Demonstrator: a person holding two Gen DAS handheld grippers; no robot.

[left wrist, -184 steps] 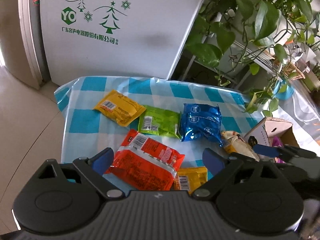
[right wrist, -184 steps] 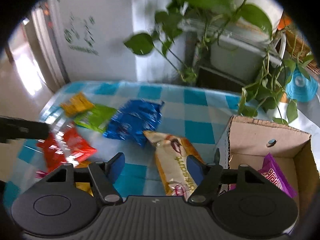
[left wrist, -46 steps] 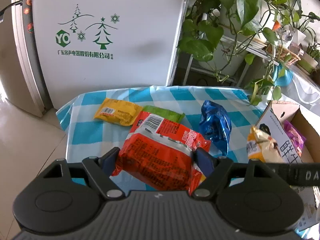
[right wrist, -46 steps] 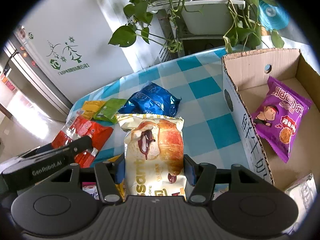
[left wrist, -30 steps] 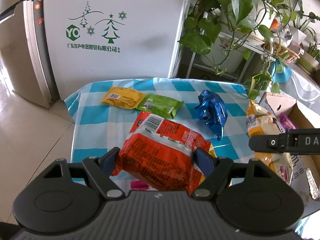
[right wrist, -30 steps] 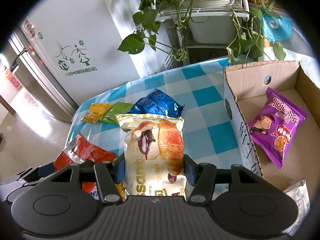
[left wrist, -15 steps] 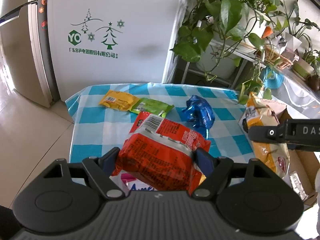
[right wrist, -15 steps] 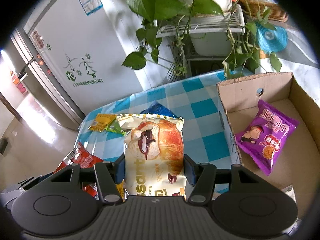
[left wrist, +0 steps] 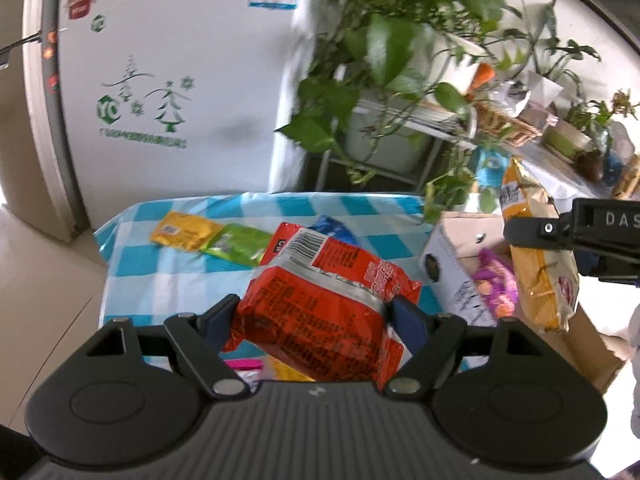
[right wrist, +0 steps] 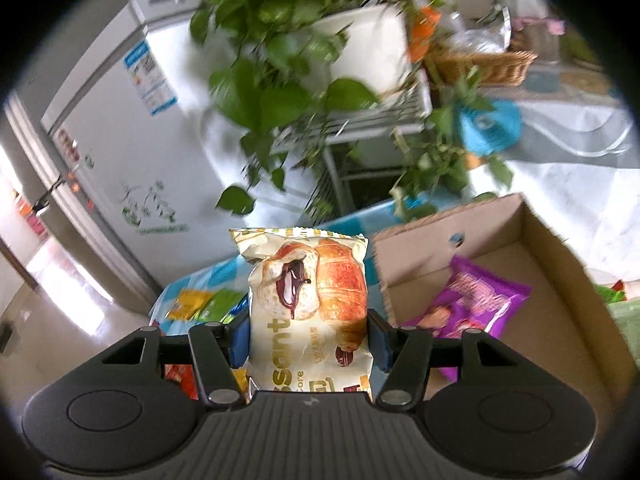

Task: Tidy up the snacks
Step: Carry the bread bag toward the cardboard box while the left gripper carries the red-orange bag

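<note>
Both tongs are loaded: the right gripper (right wrist: 308, 338) is closed on the cream croissant packet (right wrist: 308, 300), which stands upright between the fingers with its long axis pointing up and away, and the left gripper (left wrist: 320, 320) is clamped across the red snack bag (left wrist: 324, 300), whose long axis runs forward from the jaws. What the coming move seems to turn on is the cardboard box (right wrist: 532, 236): it lies to the right of and below the croissant packet, open side up, with a purple packet (right wrist: 472, 304) already on its floor. From the left wrist view the box (left wrist: 452, 248) sits off to the right past the red bag, so the right hand looks much the nearer. On the blue checked tablecloth (left wrist: 132, 272) a yellow packet (left wrist: 184, 232) and a green packet (left wrist: 236, 244) lie side by side; a blue one is mostly hidden behind the red bag. Motion blur smears the plants, and the box's near end is cut off behind the gripper bodies
</note>
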